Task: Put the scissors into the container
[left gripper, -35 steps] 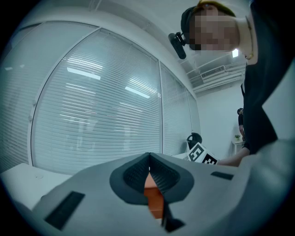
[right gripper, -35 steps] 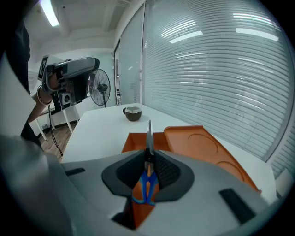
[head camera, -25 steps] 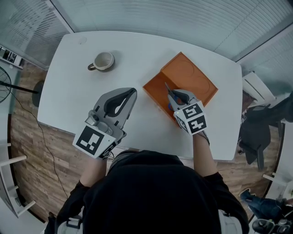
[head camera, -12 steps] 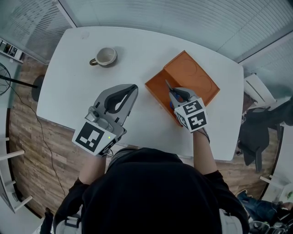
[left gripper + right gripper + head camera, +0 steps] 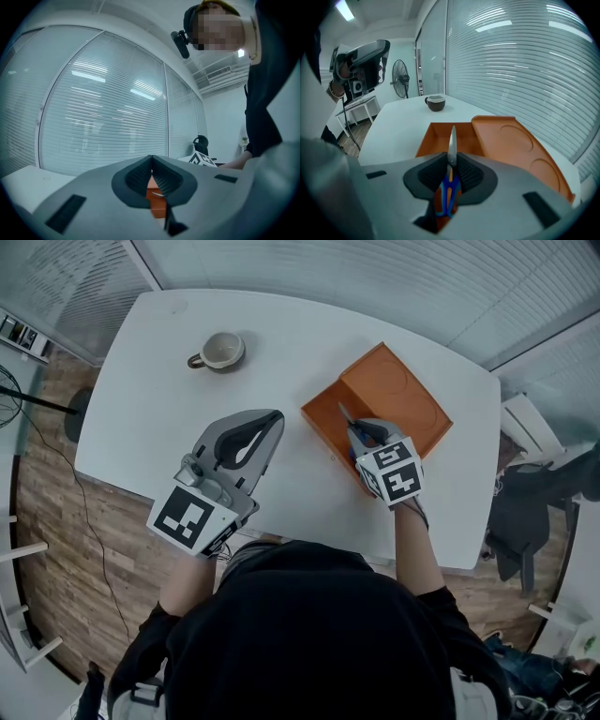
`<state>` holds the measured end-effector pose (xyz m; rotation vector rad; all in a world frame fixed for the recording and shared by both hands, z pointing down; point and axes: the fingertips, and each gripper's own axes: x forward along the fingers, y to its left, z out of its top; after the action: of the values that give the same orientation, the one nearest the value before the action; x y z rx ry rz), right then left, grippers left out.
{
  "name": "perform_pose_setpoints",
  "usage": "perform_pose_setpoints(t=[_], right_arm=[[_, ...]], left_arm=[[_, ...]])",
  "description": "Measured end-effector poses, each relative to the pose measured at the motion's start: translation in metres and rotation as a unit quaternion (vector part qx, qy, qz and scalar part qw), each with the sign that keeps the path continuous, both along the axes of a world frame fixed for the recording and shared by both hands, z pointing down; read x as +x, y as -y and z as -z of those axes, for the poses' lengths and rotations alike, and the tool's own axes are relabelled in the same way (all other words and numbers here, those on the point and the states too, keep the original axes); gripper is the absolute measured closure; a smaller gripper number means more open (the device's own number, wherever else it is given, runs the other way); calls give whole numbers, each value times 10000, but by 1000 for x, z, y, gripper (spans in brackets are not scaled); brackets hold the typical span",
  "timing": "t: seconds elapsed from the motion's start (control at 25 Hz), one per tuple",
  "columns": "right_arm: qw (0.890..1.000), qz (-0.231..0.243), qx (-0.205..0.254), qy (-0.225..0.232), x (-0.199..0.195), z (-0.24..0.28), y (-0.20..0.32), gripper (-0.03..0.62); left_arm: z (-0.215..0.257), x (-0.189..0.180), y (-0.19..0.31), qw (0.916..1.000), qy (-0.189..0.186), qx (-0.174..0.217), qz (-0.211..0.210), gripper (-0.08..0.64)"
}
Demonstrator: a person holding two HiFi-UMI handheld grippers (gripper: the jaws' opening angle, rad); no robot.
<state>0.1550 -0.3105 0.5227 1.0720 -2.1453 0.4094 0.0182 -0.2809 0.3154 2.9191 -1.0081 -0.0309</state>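
There is one pair of scissors (image 5: 452, 140), one container (image 5: 403, 399), one mug (image 5: 222, 351), one fan (image 5: 399, 75) and one surface (image 5: 159, 418). Two tools appear: the left tool (image 5: 272, 418) and the right tool (image 5: 360, 430).

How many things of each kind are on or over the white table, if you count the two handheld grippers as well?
Mug: 1
Orange container: 1
Scissors, held by the right gripper: 1
Grippers, the left gripper included: 2
Total: 5
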Motion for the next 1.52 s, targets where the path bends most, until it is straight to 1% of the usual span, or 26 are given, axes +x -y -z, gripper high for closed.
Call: perform_pose_setpoints(t=[0.08, 0.2, 0.28, 0.84, 1.52], right_arm=[[10000, -2, -44, -22, -1, -2, 0, 525], [9999, 9, -111, -58, -1, -5, -1, 525], [9999, 4, -153, -72, -1, -8, -1, 525], [9992, -77, -348, -154, -1, -21, 3, 525], [9980, -105, -529, -326, 1, -28, 4, 525]], left_arm=[[3, -1, 0, 10000, -78, 38, -16, 546], [-5, -6, -1, 9999, 98, -88, 80, 546], [-7, -8, -2, 9998, 136, -114, 104, 546], [-7, -13, -2, 9997, 101, -93, 178, 546], [-5, -13, -1, 9998, 90, -81, 160, 547]])
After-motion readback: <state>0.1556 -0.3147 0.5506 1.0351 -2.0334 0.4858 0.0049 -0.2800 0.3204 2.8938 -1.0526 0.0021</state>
